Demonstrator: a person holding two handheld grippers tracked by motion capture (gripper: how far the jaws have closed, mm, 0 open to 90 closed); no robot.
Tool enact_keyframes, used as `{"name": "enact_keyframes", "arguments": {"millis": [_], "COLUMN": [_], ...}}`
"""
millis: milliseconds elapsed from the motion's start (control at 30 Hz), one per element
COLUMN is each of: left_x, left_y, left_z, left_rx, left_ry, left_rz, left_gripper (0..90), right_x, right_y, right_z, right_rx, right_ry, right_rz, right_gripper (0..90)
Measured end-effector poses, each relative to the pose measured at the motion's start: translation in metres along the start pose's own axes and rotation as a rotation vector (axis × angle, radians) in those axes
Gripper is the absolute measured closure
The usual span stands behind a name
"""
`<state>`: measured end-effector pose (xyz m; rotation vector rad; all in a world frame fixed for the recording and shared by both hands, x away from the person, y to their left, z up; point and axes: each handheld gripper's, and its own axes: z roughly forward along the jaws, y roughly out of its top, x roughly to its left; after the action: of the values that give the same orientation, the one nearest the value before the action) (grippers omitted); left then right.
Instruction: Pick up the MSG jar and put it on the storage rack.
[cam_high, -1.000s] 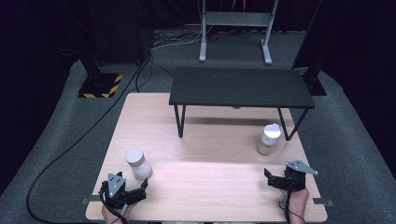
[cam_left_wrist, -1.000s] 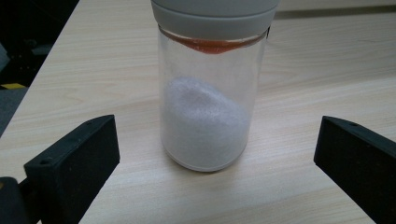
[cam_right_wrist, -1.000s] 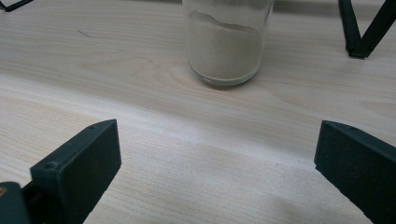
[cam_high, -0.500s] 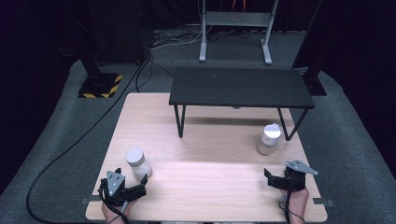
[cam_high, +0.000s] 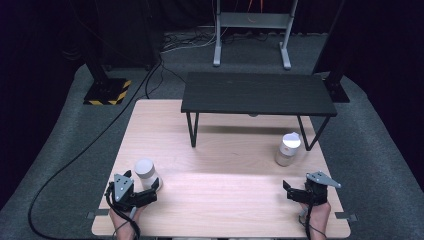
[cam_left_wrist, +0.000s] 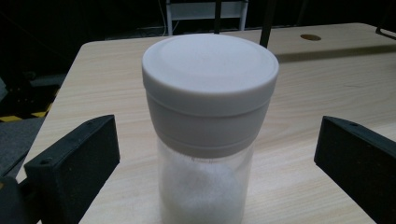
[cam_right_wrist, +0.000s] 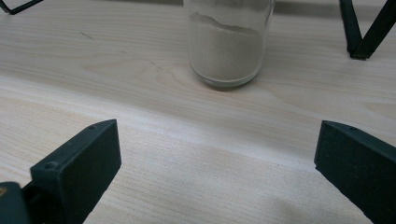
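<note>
While both tongs gape wide, left tongs (cam_left_wrist: 217, 154) flank (untouched) jar (cam_left_wrist: 210, 121).

Dark room w/ grey carpet (cam_high: 60, 150), light wood table (cam_high: 225, 165), black bench (cam_high: 257, 92) on it.

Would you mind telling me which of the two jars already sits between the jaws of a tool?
The near-left jar, between the open left tool; the far-right jar stands ahead of the right tool.

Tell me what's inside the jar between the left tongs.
The jar holds white powder in its clear lower part. The white lid covers the upper part, hiding the fill level.
</note>
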<state>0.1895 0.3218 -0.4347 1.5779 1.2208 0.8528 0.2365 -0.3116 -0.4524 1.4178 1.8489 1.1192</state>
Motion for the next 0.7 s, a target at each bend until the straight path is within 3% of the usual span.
{"name": "enact_keyframes", "arguments": {"millis": [200, 233, 267, 367, 433, 700], "left_x": [-0.006, -0.004, -0.006, -0.006, -0.007, 0.000], "left_y": [0.009, 0.014, 0.014, 0.013, 0.011, 0.001], "left_z": [0.008, 0.011, 0.011, 0.012, 0.011, 0.010], "left_rx": [0.020, 0.048, 0.048, 0.039, 0.030, -0.017], "left_ry": [0.025, 0.003, 0.013, 0.010, 0.021, 0.012], "left_rz": [0.020, 0.035, 0.034, 0.040, 0.032, 0.003], "left_gripper": [0.2, 2.4, 5.4, 13.5, 14.2, 30.4], "right_x": [0.000, 0.000, 0.000, 0.000, 0.000, 0.000], "right_y": [0.000, 0.000, 0.000, 0.000, 0.000, 0.001], "right_z": [0.000, 0.000, 0.000, 0.000, 0.000, 0.000], "right_rx": [0.000, -0.001, -0.001, 0.000, 0.000, 0.006], "right_ry": [0.000, 0.000, 0.000, 0.000, 0.000, 0.002], "right_rz": [-0.001, 0.001, 0.001, 0.000, 0.000, -0.004], "right_gripper": [0.0, 0.0, 0.0, 0.0, 0.0, 0.0]}}
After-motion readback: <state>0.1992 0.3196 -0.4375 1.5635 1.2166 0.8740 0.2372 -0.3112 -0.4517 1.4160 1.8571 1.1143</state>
